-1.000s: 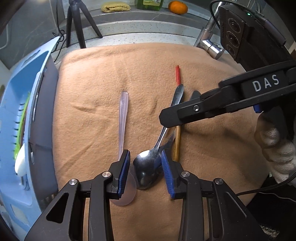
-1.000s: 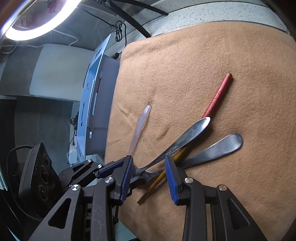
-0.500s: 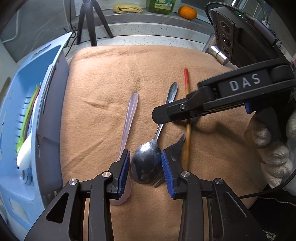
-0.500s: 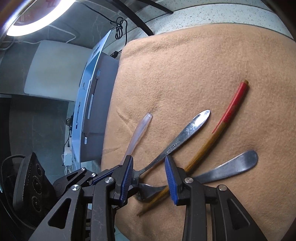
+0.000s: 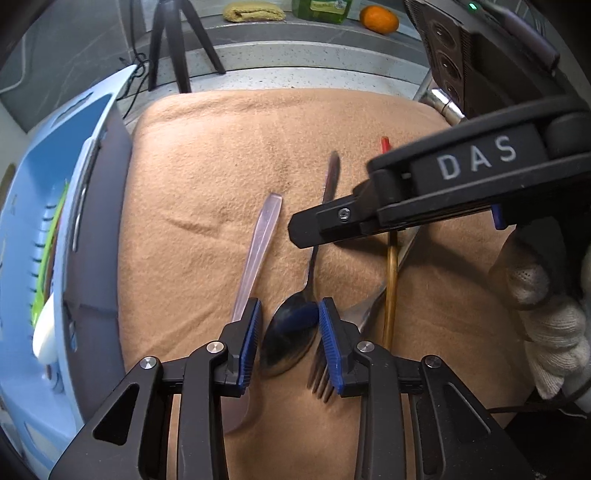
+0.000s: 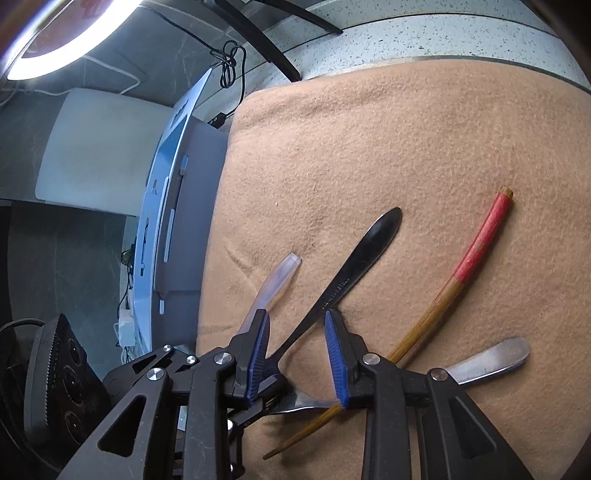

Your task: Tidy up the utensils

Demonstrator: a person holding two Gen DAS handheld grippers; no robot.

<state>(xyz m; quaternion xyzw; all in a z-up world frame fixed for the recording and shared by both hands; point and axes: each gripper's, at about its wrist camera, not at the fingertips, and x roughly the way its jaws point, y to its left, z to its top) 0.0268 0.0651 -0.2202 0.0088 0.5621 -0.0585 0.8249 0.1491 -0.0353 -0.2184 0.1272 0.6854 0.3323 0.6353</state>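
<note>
spoon [image 5: 295, 325] flanked by fork [image 5: 343, 332], chopstick [image 5: 391, 280]

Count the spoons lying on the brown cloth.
2: the metal spoon, its bowl between the left gripper fingers, and the translucent plastic spoon just left of it. More could be hidden under the grippers.

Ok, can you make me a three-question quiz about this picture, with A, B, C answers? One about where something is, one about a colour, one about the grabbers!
1. Where is the orange?
A. on the blanket
B. on the back ledge
C. in the blue rack

2. What colour is the chopstick's top end?
A. red
B. green
C. white

3. The left gripper is:
A. shut on the fork
B. open around the metal spoon's bowl
C. holding the clear spoon

Answers:
B, the orange sits on the ledge.
A, the chopstick has a red end.
B, the left gripper straddles the metal spoon.
</note>
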